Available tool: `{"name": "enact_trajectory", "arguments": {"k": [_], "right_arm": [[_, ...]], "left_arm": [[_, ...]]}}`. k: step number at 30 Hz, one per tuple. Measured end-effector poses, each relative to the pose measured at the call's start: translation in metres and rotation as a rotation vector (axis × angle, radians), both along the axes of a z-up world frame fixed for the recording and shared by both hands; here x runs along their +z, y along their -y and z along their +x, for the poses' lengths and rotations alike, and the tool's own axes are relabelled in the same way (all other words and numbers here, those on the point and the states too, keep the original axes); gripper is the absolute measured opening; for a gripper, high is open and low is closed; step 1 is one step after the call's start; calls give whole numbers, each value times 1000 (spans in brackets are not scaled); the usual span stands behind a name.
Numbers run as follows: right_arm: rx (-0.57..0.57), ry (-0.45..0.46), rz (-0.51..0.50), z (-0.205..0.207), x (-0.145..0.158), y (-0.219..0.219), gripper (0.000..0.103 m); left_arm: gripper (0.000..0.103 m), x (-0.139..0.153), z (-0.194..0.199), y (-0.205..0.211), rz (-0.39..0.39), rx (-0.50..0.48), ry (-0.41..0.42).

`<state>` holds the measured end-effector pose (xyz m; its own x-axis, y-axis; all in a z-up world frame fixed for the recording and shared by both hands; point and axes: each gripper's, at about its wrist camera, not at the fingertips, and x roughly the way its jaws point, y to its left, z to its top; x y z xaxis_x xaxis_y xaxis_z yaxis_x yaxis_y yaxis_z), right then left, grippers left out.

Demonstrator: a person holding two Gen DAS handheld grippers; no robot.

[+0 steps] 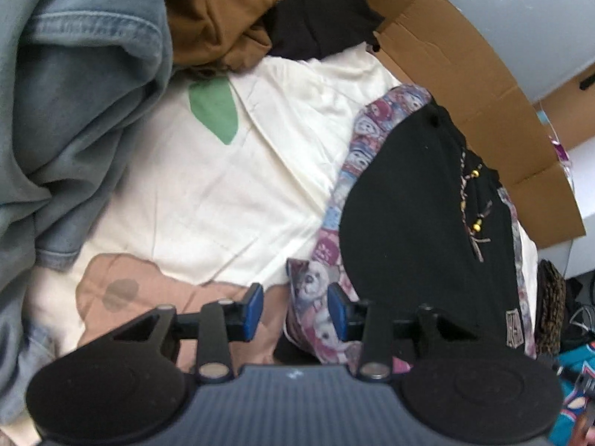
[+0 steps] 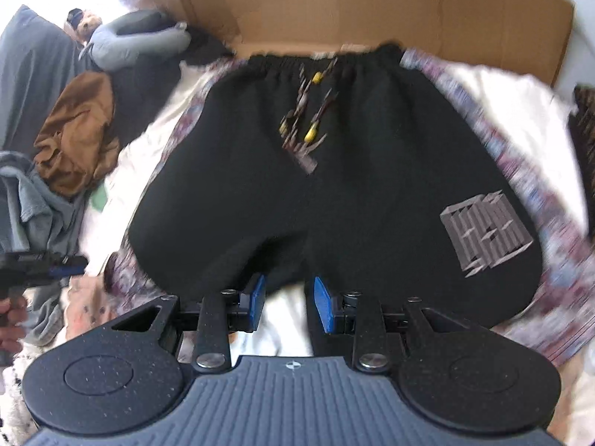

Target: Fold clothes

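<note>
Cream bedding (image 1: 208, 193) lies under black shorts (image 2: 334, 193), spread just ahead of your right claw (image 2: 289, 303); both claws, left claw (image 1: 295, 310) included, gape empty. Pinch each leg hem squarely.

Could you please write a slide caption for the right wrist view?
Open right claw poised at the crotch hem of black shorts spread flat on a white sheet.

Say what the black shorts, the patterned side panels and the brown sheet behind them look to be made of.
Black shorts: matte, thick knit, probably cotton fleece; gathered waistband.
Patterned side panels: printed woven or quilted cloth, cartoon faces; weave unclear.
Brown sheet: corrugated cardboard, judging by creases and a raw-cut edge.
</note>
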<state>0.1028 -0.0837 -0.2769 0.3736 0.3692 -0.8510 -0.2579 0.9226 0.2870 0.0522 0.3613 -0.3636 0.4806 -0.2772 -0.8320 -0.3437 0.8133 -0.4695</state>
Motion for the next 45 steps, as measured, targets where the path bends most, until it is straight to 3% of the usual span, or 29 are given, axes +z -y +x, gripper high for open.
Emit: {"name": "enact_trajectory", "arguments": {"k": [6,12,19,23,24,26,31,39,45], "right_arm": [[41,-64,62,-17,-30,-30,38],[20,-147,142,-26,-59,-51,42],[28,-262,182,-23,-100,-80,51],[8,-321,244,-20,-116,-84,48],[22,-317,259,-20,-116,-84,28],[27,-329,264,-18,-116,-84,0],[9,-287,293,-18,-95,-74,0],[-36,-189,302,-21,-43,-45,0],[-85,-142,263,-22,-21,-13,0]], "left_arm": [[40,-22,4,3,-22,1,-37],[40,-41,5,-3,-83,61,-47],[21,-58,5,-7,-165,155,-63],[4,-61,9,-6,-187,159,-64],[2,-60,10,-5,-182,158,-63],[1,-57,7,-5,-180,172,-50],[0,-44,-6,-4,-174,210,-14],[0,3,-45,15,-234,266,91],[1,8,-56,45,-249,208,55]]}}
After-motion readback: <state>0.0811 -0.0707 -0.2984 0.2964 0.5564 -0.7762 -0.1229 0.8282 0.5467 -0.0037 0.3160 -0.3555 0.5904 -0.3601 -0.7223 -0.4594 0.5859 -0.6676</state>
